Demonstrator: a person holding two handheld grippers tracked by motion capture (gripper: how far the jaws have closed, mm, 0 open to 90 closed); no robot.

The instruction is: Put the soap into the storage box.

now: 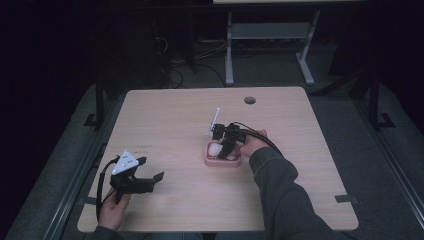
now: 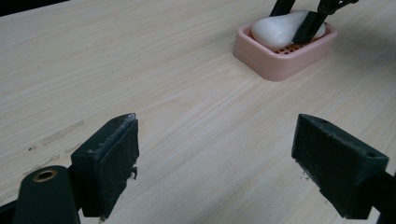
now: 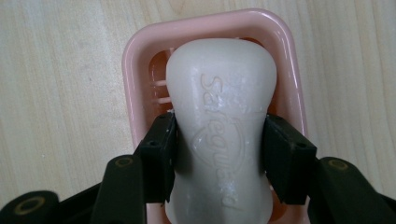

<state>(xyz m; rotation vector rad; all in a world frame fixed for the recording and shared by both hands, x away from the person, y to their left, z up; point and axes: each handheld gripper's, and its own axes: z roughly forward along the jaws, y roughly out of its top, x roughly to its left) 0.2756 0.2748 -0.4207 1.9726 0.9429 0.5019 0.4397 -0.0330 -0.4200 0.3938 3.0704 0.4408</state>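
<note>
Soap gripped in the dish

Our right hand-held gripper (image 3: 219,154) pinches the white soap bar (image 3: 220,116) at its waist, inside the pink soap dish (image 3: 135,60) mid-desk (image 1: 165,120); our left hand-held gripper (image 2: 224,158) hangs wide, well apart.

A white bar of soap (image 3: 219,135), embossed with lettering, lies in a pale pink soap dish (image 3: 135,60) with a slotted, deeper pink floor. Around the dish, the table (image 1: 170,120) is light wood with fine streaky grain. Both grippers' jaws are black; the left gripper (image 1: 152,172) carries a light grey triangular plate.
</note>
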